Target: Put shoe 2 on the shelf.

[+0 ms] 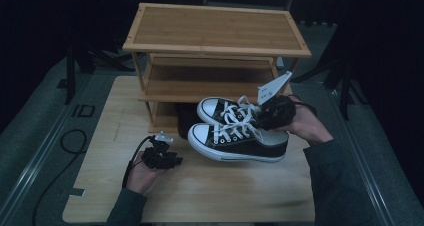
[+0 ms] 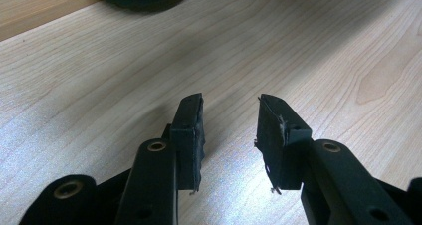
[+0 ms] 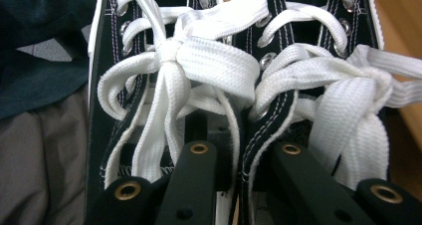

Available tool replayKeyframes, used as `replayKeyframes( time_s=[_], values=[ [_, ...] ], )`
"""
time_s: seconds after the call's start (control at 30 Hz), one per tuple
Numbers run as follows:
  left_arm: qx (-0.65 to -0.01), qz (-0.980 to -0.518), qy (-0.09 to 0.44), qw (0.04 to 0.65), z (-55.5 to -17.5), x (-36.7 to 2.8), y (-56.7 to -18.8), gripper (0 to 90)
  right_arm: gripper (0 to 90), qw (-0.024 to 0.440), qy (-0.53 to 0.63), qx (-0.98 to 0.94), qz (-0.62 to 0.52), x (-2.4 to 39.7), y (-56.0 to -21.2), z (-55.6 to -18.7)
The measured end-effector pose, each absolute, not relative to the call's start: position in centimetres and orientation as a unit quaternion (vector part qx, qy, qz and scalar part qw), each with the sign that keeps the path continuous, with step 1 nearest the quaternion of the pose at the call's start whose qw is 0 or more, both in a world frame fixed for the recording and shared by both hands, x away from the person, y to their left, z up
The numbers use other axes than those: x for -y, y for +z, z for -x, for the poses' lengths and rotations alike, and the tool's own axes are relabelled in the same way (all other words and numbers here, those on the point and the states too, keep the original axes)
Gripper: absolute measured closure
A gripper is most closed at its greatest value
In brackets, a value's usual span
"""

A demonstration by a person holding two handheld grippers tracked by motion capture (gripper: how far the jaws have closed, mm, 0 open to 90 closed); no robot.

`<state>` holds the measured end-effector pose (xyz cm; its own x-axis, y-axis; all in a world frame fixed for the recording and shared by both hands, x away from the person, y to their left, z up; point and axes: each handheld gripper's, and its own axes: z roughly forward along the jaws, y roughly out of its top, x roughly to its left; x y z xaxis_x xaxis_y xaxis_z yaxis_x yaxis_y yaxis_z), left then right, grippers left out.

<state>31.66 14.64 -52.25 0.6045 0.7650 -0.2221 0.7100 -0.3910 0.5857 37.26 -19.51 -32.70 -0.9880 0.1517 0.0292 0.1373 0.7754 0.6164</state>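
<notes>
Wood table [image 1: 210, 196] carries all. Left gripper [image 1: 167, 156], left of the shoes [image 1: 237, 133], rests on it w/ jaws apart, nothing btwn. Right gripper [image 1: 267, 117] pinches both shoes by inner collars, pair lifted just in front of rack [image 1: 215, 36].

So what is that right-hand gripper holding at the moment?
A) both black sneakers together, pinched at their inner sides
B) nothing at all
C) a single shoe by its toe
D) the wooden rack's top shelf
A: in the right gripper view, the right gripper has one jaw inside each of the black sneakers, clamping their adjoining inner sides, and the high view shows the pair lifted off the table in front of the wooden rack.
</notes>
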Motion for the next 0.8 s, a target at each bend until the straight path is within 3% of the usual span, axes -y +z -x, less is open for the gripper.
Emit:
replayKeyframes(
  time_s=[0.8],
  values=[
    [-0.444,-0.831,0.039,0.333,-31.7,-14.6,-52.4,63.1,85.1,0.047,0.345,-0.918,-0.192,15.3,-31.6,-42.2]
  ],
)
